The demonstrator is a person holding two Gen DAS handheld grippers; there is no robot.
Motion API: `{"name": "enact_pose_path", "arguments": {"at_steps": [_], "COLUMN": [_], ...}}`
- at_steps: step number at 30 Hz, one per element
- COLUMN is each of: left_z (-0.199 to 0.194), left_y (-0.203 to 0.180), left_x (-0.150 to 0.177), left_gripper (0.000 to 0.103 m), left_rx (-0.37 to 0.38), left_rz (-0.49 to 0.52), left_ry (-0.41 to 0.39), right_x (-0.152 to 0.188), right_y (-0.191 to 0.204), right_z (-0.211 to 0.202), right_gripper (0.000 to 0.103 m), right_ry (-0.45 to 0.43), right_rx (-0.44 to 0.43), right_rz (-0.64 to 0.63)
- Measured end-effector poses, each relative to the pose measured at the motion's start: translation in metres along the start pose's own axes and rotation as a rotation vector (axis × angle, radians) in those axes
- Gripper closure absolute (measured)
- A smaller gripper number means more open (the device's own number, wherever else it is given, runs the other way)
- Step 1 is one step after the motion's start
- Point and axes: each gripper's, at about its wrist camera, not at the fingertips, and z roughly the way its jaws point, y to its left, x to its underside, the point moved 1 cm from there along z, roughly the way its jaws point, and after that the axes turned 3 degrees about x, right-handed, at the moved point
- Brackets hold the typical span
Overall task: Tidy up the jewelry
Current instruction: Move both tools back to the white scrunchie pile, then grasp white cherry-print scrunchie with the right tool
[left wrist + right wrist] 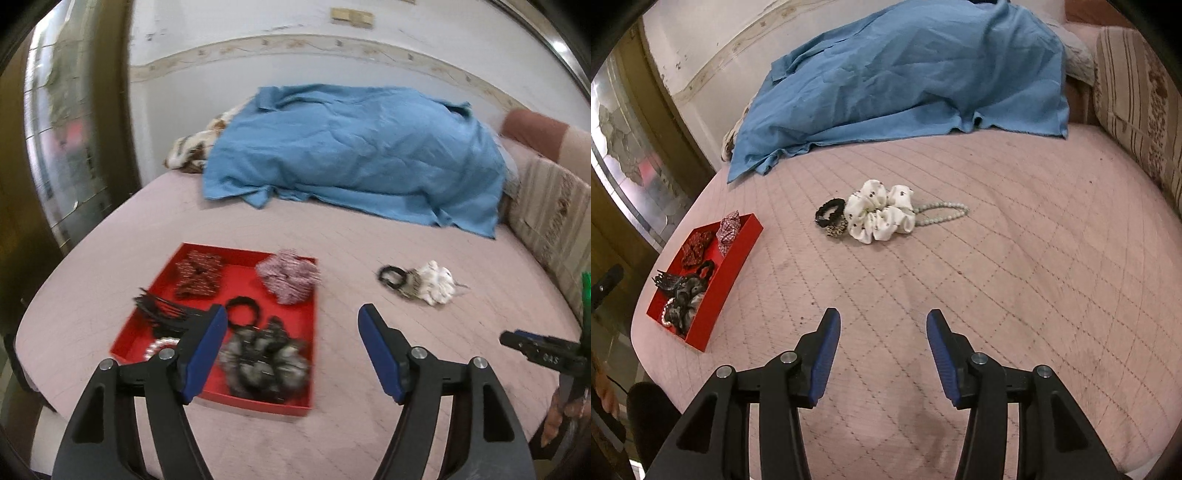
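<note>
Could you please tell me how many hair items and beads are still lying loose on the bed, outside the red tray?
4, clustered mid-bed: a black hair tie, a leopard-print hair tie touching it, a white scrunchie, and a pale bead string reaching out from under the scrunchie. More may be hidden beneath it.

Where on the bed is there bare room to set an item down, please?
The pink quilt lies bare between the white scrunchie pile and the striped cushion, and in front of the blue sheet. The red tray is crowded; only its far middle shows bare floor.
</note>
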Motion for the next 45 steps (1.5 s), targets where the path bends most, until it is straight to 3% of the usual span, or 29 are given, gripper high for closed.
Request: {"name": "enact_pose_path", "arguments": {"at_steps": [6,14,20,26,27,28,29,30,37,42,45], "left_z": [0.016,0.037,0.057,0.075,0.076,0.077,0.077,0.077,0.085,0.09,0.097], "left_y": [-0.023,-0.031,-0.029,-0.022,-0.021,-0.019,-0.018,-0.016,-0.016,-0.037,-0.057], "left_x": [0.011,0.021,0.029,0.035,0.036,0.036,0.035,0.035,0.033,0.026,0.016], "left_gripper": [0.031,0.031,0.031,0.031,0.031,0.031,0.031,0.031,0.031,0.031,0.031], "left_rx": [0.056,0.061,0.067,0.081,0.08,0.076,0.073,0.069,0.09,0.115,0.145], "left_rz": [-0.001,-0.011,-0.032,-0.068,-0.071,-0.072,-0.073,-0.075,-0.108,-0.077,-0.055], "left_ry": [0.075,0.146,0.194,0.243,0.246,0.246,0.246,0.245,0.272,0.278,0.28], "right_x": [-0.001,-0.013,-0.049,-0.095,-0.098,-0.1,-0.1,-0.099,-0.061,-0.026,-0.023], "right_y": [-0.024,-0.028,-0.009,-0.003,-0.003,-0.002,-0.002,-0.002,-0.012,-0.034,-0.054], "right_z": [0.003,0.026,0.056,0.117,0.128,0.137,0.146,0.151,0.104,0.066,0.057], "right_gripper": [0.05,0.05,0.05,0.051,0.065,0.091,0.098,0.098,0.099,0.098,0.095], "right_ry": [0.007,0.028,0.013,0.044,0.054,0.071,0.098,0.121,0.136,0.105,0.046], "right_rx": [-0.014,-0.046,-0.041,0.014,0.026,0.032,0.029,0.007,-0.121,-0.05,0.009], "right_rz": [0.059,0.091,0.025,0.027,0.028,0.024,0.019,0.022,-0.008,-0.044,-0.015]}}
